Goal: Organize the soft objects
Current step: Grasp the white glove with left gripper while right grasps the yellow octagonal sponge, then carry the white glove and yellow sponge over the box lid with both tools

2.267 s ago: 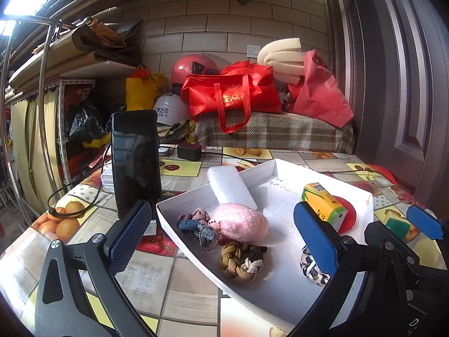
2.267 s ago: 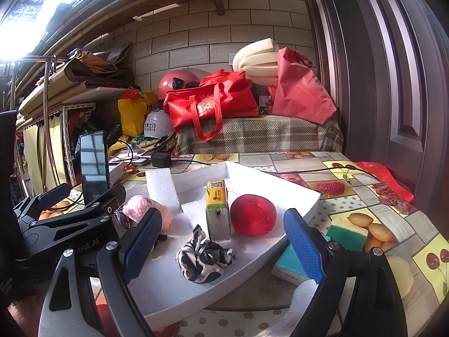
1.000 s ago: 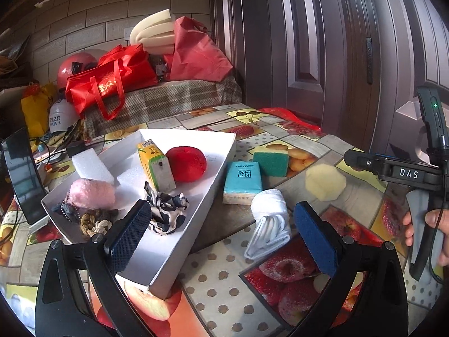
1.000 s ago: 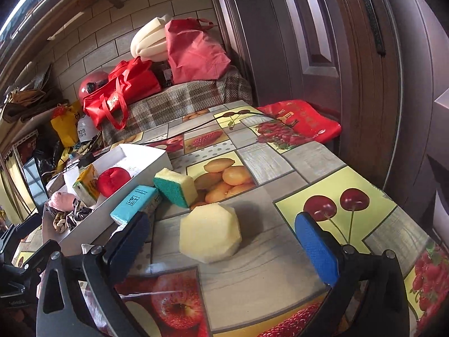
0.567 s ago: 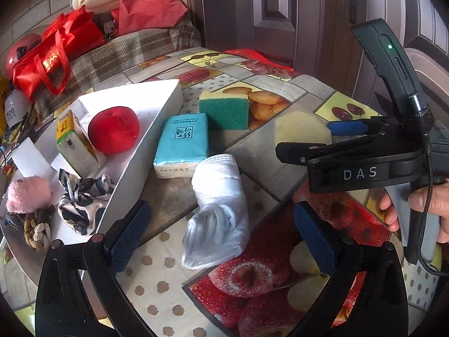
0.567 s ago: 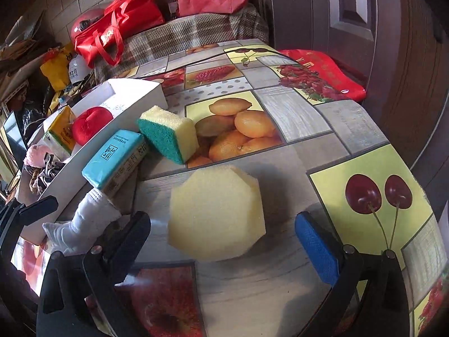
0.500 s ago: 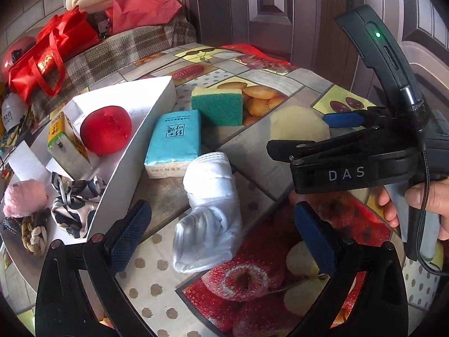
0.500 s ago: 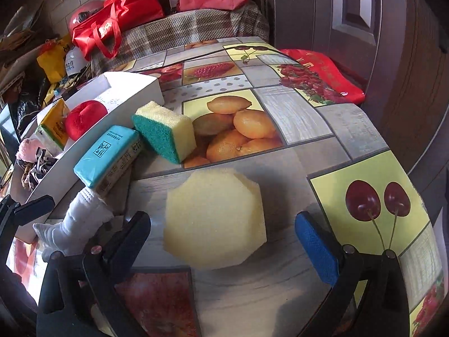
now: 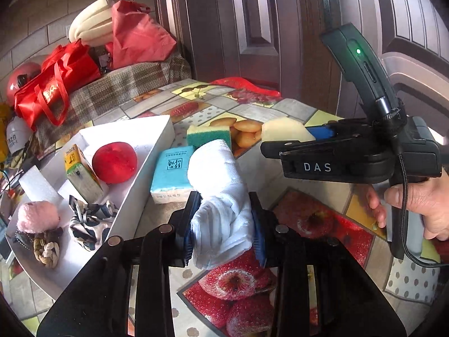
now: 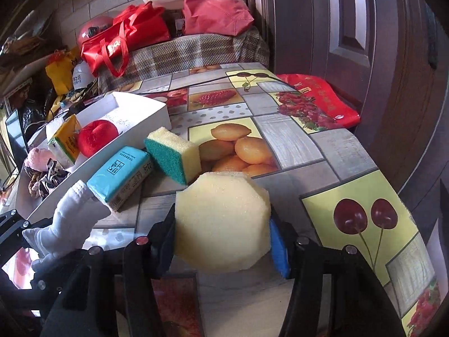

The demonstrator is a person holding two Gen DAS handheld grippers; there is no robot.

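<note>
1. The left gripper [image 9: 223, 229] is squeezed shut on the white sock [image 9: 221, 196]. The sock sits right between its two fingers, and the top of the sock sticks out in front of them.
2. The right gripper [image 10: 223, 241] is squeezed shut on the yellow sponge [image 10: 223, 221]. The sponge fills the gap between the fingers and bulges out above them.
3. Just past the sock lies the blue tissue pack [image 9: 171, 172] on the table [image 10: 303, 140]. It is close beside the white tray [image 9: 134, 193].
4. Behind the tissue pack is the green and yellow sponge [image 10: 172, 154]. It leans tilted, right next to the tissue pack and near the corner of the tray.
5. Inside the tray, nearest, are a brown braided ring [image 9: 46, 251], a pink fluffy ball [image 9: 38, 216] and a black and white scrunchie [image 9: 89, 219].
6. Farther back in the tray are a yellow carton [image 9: 81, 172], standing up, and a red soft ball [image 9: 115, 161] just beside it.
7. Far away, a red bag [image 10: 126, 35] and a pink bag [image 10: 214, 7] sit on a checked cloth [image 10: 196, 52].
</note>
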